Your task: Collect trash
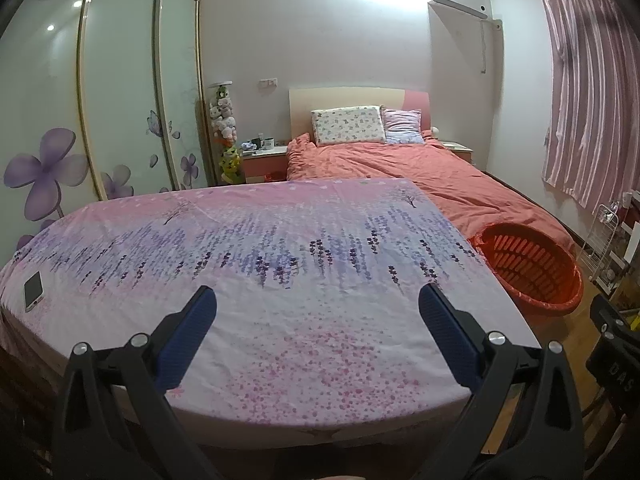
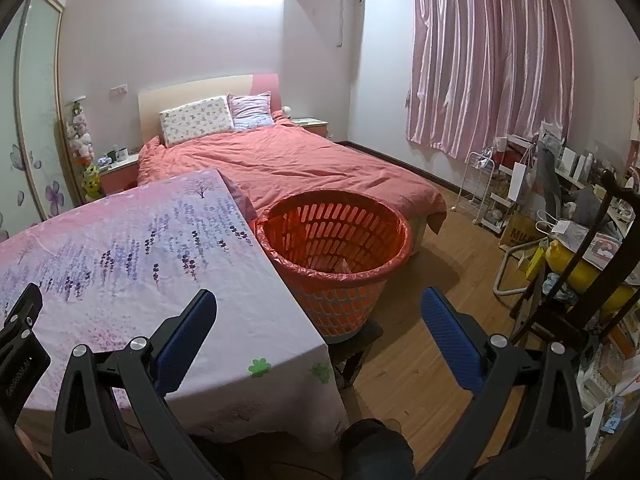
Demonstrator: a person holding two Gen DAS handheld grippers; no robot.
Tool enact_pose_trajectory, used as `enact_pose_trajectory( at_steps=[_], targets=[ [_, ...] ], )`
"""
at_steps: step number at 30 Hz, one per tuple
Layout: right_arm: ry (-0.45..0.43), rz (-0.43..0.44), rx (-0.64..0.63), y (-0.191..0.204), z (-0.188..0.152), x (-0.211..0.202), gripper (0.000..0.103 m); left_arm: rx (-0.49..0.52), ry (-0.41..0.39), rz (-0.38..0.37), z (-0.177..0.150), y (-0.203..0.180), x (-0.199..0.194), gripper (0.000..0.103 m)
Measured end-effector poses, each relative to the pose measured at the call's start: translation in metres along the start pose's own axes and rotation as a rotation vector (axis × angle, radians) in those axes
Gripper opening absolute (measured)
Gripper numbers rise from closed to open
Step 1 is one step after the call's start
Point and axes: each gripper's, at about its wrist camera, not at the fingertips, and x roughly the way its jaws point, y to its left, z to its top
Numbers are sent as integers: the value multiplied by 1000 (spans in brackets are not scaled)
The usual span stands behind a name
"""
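The left gripper (image 1: pixel 318 300) hangs over the near part of a table covered in a lavender-print cloth (image 1: pixel 280 248), its two blue-padded fingers (image 1: pixel 202 308) spread wide with nothing between them. The right gripper (image 2: pixel 318 304) is equally wide and empty, held over the table's right edge in the lower centre of its view, its left finger above the cloth (image 2: pixel 140 264) and its right finger (image 2: pixel 440 316) above the wooden floor (image 2: pixel 440 216). The orange laundry-style basket (image 2: pixel 340 276) serving as the trash bin stands upright just beside the table's right edge, its round mouth facing up and its long axis vertical; it is lined with a thin reddish bag (image 2: pixel 402 240) folded over the rim. In the left wrist view the same basket (image 1: pixel 532 268) sits at the right middle of the frame, between the table and the foot of a bed with a salmon quilt (image 1: pixel 420 176). Something pale lies at the bottom of the basket, but what it is cannot be made out. A smartphone (image 1: pixel 33 290) lies flat on the cloth near the left edge of the frame, its long axis running towards the upper right. Pink curtains (image 2: pixel 492 52) fill the upper right of the right wrist view, with cluttered shelving (image 2: pixel 520 184) below them.
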Motion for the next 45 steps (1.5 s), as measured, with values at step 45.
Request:
enact_pose_trajectory(
  at_steps=[45],
  targets=[
    [1, 6, -1, 0, 3, 1, 101, -14, 14, -1, -3, 2, 1, 99]
  ],
)
